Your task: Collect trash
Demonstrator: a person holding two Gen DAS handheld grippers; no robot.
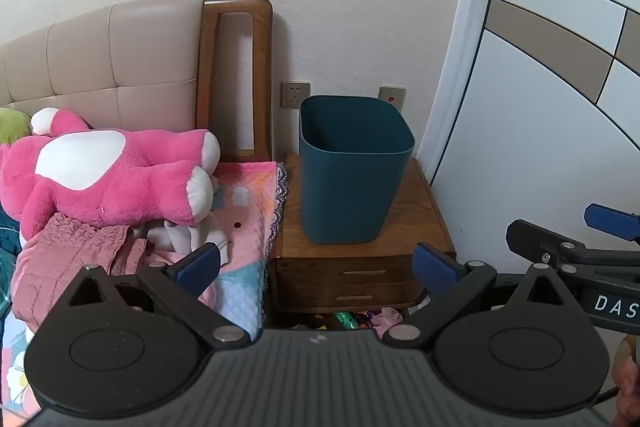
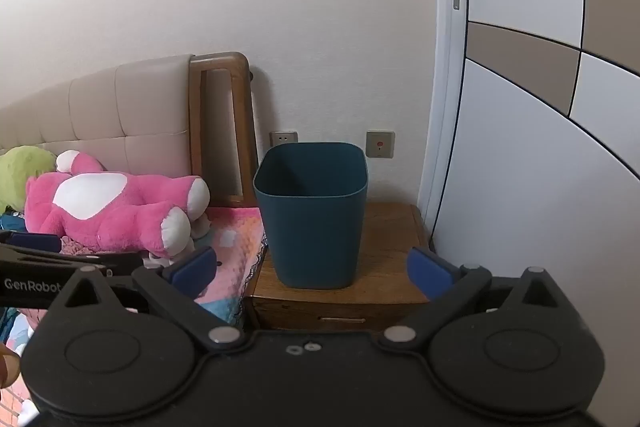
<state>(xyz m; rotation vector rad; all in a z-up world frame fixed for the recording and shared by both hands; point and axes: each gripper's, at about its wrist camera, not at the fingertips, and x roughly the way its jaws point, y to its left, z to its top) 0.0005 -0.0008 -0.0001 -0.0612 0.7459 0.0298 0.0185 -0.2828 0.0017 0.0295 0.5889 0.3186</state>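
Both the left gripper (image 1: pixel 316 263) and right gripper (image 2: pixel 312 269) are spread wide and empty. The light bin (image 1: pixel 354 167) could be tipped off the nightstand (image 1: pixel 416 215) if knocked; the wrappers (image 1: pixel 352 319) below are partly hidden.

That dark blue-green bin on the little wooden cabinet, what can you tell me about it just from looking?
The bin is a dark teal tub, plastic by its look, with rounded corners, a thin rim and walls tapering toward the base. It stands upright with no lid, and the part of its inside that shows holds nothing. It rests on the top of the wooden nightstand, toward the bed side, in front of the wall. Only the nightstand touches it; neither hand-held gripper does.
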